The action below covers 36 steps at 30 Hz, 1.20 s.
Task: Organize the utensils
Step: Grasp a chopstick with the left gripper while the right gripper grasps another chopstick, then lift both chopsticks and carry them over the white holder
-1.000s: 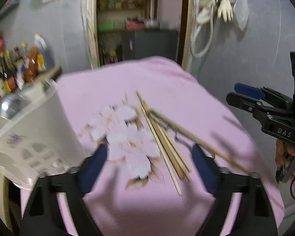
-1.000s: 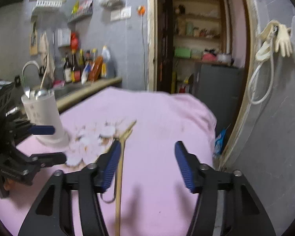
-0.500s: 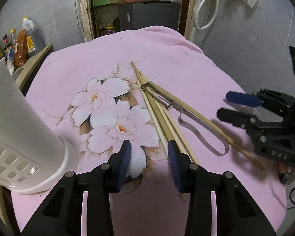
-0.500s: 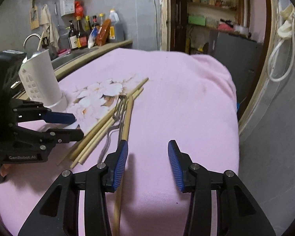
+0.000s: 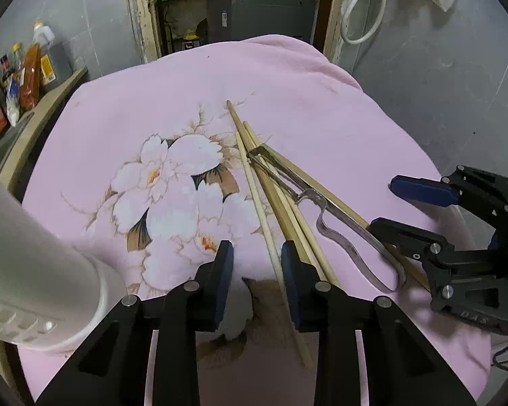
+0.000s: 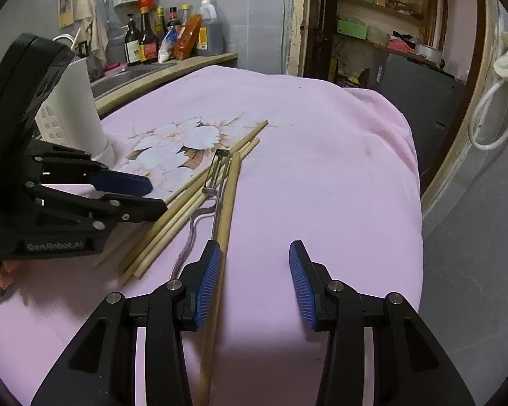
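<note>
The left gripper (image 5: 256, 267) is seen low over the table (image 5: 315, 108), its jaws closing around the palest chopstick (image 5: 258, 203), which lies between the pads but is not yet pressed. To its left stands the white holder (image 5: 34, 270). Right of that stick lie the other chopsticks (image 5: 288, 209) in a loose bundle, with metal tongs (image 5: 325, 209) across them. Farthest right, the right gripper (image 6: 250, 270) is held apart, nothing clamped; one long stick (image 6: 225, 223) runs just beside its left pad. The picking-up step is judged in hand; next, a firm pinch and a lift toward the holder are called for.
</note>
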Available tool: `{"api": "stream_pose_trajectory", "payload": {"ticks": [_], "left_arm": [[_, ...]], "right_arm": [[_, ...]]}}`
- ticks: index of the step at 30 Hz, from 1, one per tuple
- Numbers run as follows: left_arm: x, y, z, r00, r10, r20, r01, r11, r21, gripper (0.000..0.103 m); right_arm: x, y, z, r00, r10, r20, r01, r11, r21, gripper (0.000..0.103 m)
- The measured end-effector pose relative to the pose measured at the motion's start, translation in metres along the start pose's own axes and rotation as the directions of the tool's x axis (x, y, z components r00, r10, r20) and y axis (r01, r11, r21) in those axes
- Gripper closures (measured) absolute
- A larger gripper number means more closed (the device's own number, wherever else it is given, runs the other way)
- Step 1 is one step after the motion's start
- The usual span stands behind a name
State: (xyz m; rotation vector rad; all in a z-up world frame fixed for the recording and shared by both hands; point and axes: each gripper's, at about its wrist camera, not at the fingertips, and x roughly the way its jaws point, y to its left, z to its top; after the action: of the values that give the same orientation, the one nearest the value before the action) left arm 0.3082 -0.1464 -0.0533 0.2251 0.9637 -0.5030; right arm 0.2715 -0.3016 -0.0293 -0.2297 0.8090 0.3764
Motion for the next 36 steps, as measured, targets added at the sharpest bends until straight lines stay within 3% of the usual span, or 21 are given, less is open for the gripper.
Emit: {"api": "stream_pose_trajectory", "payload": {"ticks": [7, 10, 14, 15, 18, 23, 31, 34, 36], "left_arm": [[0.007, 0.004, 0.006, 1.0, -0.01, 0.006, 0.01, 1.0, -0.024, 0.09], [0.01, 0.006, 0.01, 1.0, -0.023, 0.0, 0.023, 0.998, -0.052, 0.098], [0.009, 0.013, 0.012, 0.999, -0.04, -0.01, 0.039, 0.993, -0.108, 0.1], [0.007, 0.016, 0.01, 0.999, -0.044, -0.012, 0.042, 0.992, -0.12, 0.1], [-0.003, 0.022, 0.004, 0.999, -0.045, -0.02, 0.042, 0.988, -0.147, 0.1], [-0.018, 0.019, -0.006, 0.997, -0.036, -0.061, 0.029, 0.993, -0.113, 0.1], [-0.004, 0.018, 0.014, 0.991, -0.013, -0.133, -0.001, 0.995, -0.101, 0.1], [0.001, 0.019, 0.02, 0.991, -0.008, -0.132, -0.008, 0.993, -0.12, 0.1], [-0.001, 0.017, 0.019, 0.992, -0.004, -0.123, -0.011, 0.993, -0.12, 0.1]], "right_arm": [[0.015, 0.007, 0.009, 0.999, -0.028, -0.031, 0.026, 0.998, -0.057, 0.063], [0.022, 0.008, 0.013, 0.997, -0.059, -0.043, 0.055, 0.995, -0.077, 0.068], [0.026, 0.003, 0.02, 0.996, -0.075, -0.038, 0.073, 0.995, -0.068, 0.097], [0.026, -0.001, 0.021, 0.998, -0.059, -0.037, 0.057, 0.997, -0.052, 0.098], [0.025, -0.009, 0.021, 0.999, -0.032, -0.038, 0.032, 0.999, -0.019, 0.098], [0.024, -0.003, 0.022, 0.997, -0.064, -0.051, 0.061, 0.996, -0.067, 0.098], [0.041, -0.006, 0.041, 0.99, -0.035, -0.135, 0.027, 0.998, -0.059, 0.094], [0.046, -0.005, 0.046, 0.984, -0.024, -0.175, 0.011, 0.997, -0.078, 0.091], [0.047, -0.011, 0.048, 0.981, -0.003, -0.193, -0.007, 0.999, -0.046, 0.094]]}}
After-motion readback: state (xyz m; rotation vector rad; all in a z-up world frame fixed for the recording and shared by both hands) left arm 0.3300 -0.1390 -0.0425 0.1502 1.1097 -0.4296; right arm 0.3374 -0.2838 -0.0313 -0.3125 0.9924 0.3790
